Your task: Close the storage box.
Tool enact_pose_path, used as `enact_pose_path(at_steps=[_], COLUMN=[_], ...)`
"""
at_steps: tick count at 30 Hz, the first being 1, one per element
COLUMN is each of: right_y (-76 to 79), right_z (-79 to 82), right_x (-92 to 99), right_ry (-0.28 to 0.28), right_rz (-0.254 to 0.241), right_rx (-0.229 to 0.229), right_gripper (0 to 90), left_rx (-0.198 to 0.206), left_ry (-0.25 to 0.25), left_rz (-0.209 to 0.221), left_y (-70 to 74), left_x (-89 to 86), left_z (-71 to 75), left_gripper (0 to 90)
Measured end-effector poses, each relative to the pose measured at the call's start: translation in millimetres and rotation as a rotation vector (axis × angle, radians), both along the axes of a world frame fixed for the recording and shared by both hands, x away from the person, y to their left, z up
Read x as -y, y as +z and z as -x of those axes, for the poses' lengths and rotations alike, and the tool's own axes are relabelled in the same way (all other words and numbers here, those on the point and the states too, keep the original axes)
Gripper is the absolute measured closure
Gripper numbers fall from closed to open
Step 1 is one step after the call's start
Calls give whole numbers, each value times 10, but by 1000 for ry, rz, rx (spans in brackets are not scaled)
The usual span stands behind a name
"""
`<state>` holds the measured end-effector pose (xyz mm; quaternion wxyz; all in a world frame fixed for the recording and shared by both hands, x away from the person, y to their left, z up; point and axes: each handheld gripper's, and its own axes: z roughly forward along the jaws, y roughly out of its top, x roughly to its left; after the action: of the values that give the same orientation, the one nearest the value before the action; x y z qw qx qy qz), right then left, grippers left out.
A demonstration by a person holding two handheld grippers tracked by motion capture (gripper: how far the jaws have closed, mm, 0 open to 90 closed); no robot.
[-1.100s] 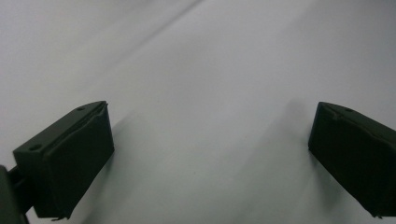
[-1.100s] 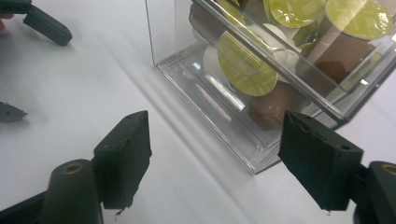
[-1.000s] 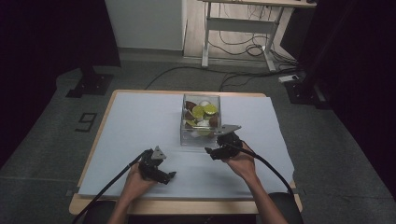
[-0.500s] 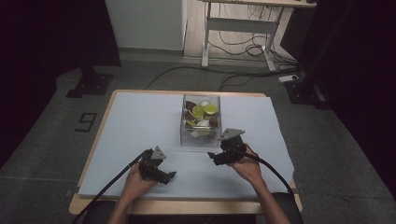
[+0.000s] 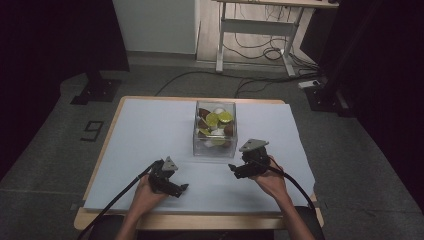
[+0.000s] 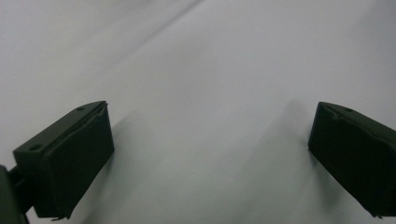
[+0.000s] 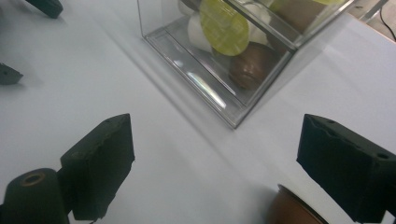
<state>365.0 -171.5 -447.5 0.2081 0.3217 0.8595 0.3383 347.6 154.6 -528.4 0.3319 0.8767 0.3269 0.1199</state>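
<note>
Two grippers are held low over the white sheet (image 5: 150,130) on the table: the left gripper (image 5: 181,189) is kept near the front edge with its jaws spread wide over bare sheet, nothing between them. The right gripper (image 5: 233,170) is held just in front of the clear box (image 5: 215,150) of yellow, white and brown capsules; its jaws have just been opening and are seen wide apart, gripping nothing. One brown capsule (image 7: 292,210) is seen on the sheet beside the right gripper's jaw, outside the box.

Clear glossy plastic box (image 5: 215,131); matt white sheet (image 5: 150,130) over wood table (image 5: 200,221); matt black tongs (image 7: 210,172)
</note>
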Motion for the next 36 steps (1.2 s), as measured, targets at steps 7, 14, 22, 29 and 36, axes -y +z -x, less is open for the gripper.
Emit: enact_pose_path(at_steps=[7,14,22,29,36], right_y=[12,4,16,22,-9], right_z=[42,68,101,138,177], right_x=[90,188,349,488,619], right_ry=[-10,-33,-59,-90,-121], right_rz=[-7,-20,-34,-40,-28], right_rx=[-1,-7,1,6,1], right_gripper=[72,42,29,32,33], left_rx=[0,0,0,0,0], left_ry=[0,0,-1,-1,1], left_rz=[0,0,0,-1,1], left_y=[0,0,-1,-1,-1], left_x=[0,0,0,0,1], left_z=[0,0,-1,-1,-1], left_gripper=[0,0,0,0,0])
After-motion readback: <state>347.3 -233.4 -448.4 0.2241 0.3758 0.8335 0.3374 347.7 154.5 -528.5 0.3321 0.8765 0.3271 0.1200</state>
